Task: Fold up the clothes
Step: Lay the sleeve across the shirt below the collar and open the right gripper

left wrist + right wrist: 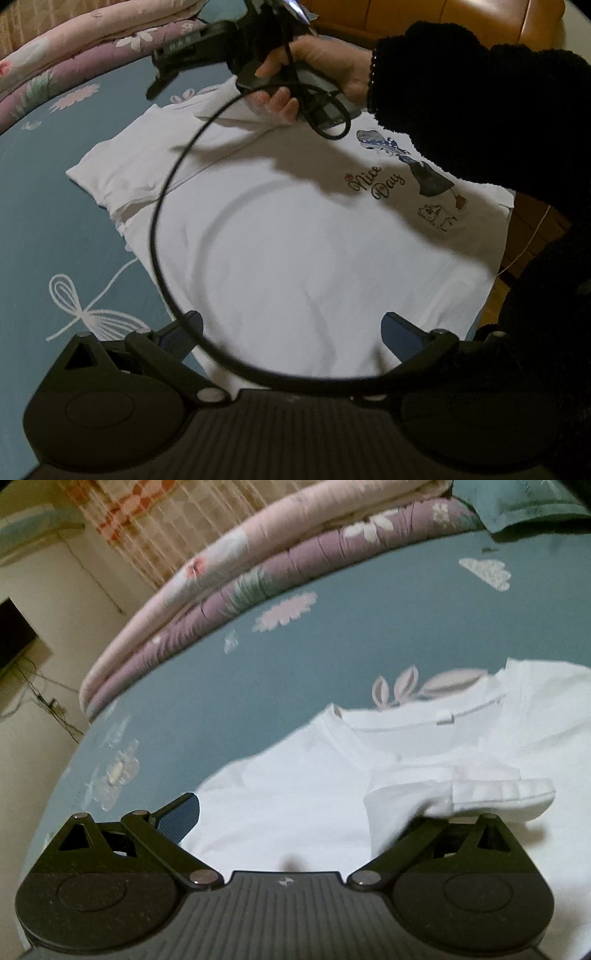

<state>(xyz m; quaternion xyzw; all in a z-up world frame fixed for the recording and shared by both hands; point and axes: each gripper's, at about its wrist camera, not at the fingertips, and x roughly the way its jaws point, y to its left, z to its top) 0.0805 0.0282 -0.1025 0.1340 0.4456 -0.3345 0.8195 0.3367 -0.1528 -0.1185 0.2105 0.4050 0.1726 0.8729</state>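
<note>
Shirt flat on bedsheet, both grippers wide

Shirt [280, 236], smooth white cotton with a "Nice Day" print at 2 o'clock, lay flat on the teal flowered sheet [48, 229]. Left gripper [291, 332] hung above its hem, ribbed blue pads spread, holding nothing. Right gripper [306, 814] stood spread at the collar; a folded sleeve [480, 797] hid its right fingertip. Quilts [258, 568] lay stacked at 11 o'clock.

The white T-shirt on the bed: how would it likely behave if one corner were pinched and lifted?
The white T-shirt is probably floppy: its sleeve already lies folded over in soft creases. It looks thin and light, so it should drape and trail. On the smooth bedsheet it may slide rather than stay put.
</note>
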